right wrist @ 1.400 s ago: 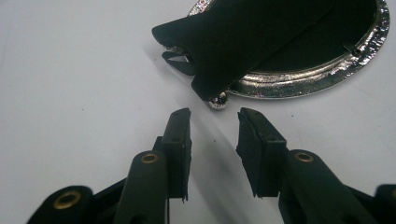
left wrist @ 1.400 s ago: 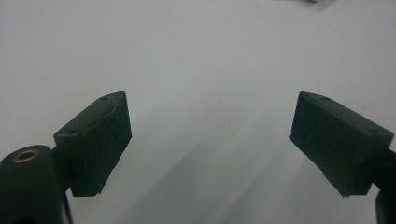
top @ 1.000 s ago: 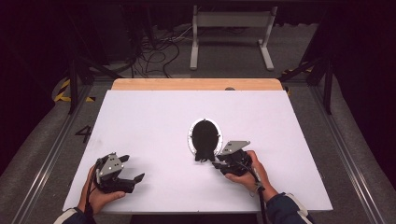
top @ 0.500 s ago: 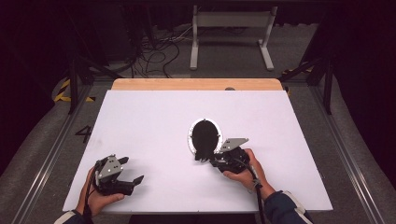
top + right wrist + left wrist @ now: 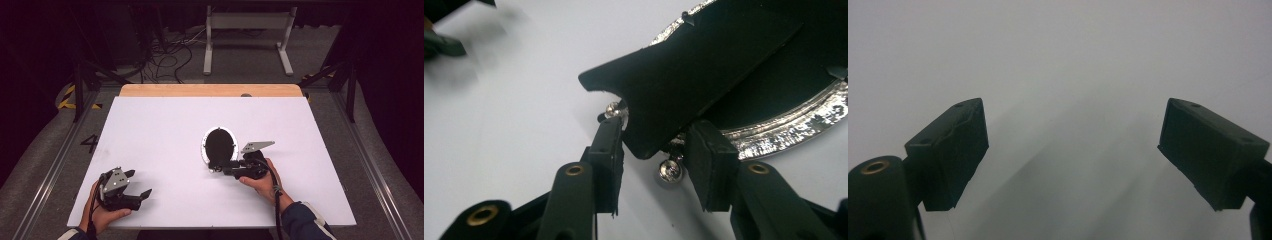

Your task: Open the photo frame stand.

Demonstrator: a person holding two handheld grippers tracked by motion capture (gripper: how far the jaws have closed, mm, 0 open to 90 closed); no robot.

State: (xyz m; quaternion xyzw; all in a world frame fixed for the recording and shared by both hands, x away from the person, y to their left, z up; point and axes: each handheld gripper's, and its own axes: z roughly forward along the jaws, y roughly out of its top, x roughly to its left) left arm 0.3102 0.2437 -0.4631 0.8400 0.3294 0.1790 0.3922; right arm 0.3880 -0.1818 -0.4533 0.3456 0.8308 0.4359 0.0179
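Observation:
An oval silver-rimmed picture frame (image 5: 220, 145) lies face down near the middle of the white table (image 5: 150, 130), its black back up. In the right gripper view a black stand flap (image 5: 694, 80) rises from that back over the silver rim (image 5: 784, 131). My right gripper (image 5: 216, 167) sits at the frame's near edge. Its jaws close on the flap's tip (image 5: 656, 137), one on each side, above a small silver ball foot (image 5: 670, 171). My left gripper (image 5: 140, 183) rests at the front left, held in a hand. Its jaws stand wide open (image 5: 1070, 135) over bare table.
A wooden strip (image 5: 210, 90) runs along the table's far edge. Beyond it the floor holds loose cables (image 5: 170, 55) and a white metal stand (image 5: 247, 30). Metal rails (image 5: 55, 165) flank the table on both sides.
The left gripper has drifted slightly toward the table's front edge. The right gripper has edged a little leftward at the frame's near edge.

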